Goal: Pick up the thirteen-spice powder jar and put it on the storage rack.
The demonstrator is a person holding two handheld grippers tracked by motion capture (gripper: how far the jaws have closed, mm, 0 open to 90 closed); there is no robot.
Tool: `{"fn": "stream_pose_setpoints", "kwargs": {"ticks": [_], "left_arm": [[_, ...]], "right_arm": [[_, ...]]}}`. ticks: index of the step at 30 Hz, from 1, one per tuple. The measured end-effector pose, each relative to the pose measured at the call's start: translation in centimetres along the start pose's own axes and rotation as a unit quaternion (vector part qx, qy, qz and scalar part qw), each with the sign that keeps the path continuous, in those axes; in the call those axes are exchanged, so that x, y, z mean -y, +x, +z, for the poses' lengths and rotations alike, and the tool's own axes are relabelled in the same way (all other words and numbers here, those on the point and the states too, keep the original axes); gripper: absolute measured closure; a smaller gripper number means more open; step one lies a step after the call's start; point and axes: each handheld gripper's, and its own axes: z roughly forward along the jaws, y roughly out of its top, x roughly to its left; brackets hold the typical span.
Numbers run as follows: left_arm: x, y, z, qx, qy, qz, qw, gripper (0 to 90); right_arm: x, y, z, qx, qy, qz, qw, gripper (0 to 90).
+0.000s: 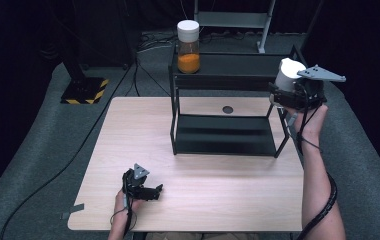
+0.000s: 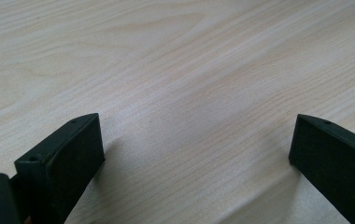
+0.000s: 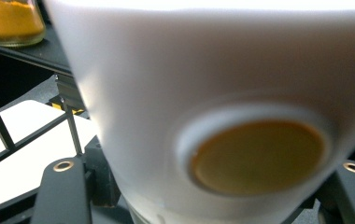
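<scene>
While clamped in right gripper (image 1: 289,89): white-capped jar (image 1: 289,74), aloft.

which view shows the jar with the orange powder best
The high view: the whole jar with orange powder stands white-lidded on the black rack's top shelf. The right gripper view catches just its lower corner beside the held white container. The left gripper view faces the table.

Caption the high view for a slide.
Right gripper holds a white-capped jar beside the black shelf; left gripper rests open on the table.
</scene>
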Motion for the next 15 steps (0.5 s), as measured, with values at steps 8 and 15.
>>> {"fn": "stream_pose_setpoints", "kwargs": {"ticks": [8,15], "left_arm": [[0.0,0.0,0.0,0.0,-0.001,0.0,1.0,3.2],[0.1,0.0,0.0,0.0,-0.001,0.0,1.0,3.2]], "right_arm": [[-1.1,-0.2,-0.4,0.002,-0.007,-0.002,1.0,30.0],[-2.2,-0.4,-0.5,0.003,-0.009,-0.005,0.9999,30.0]]}}
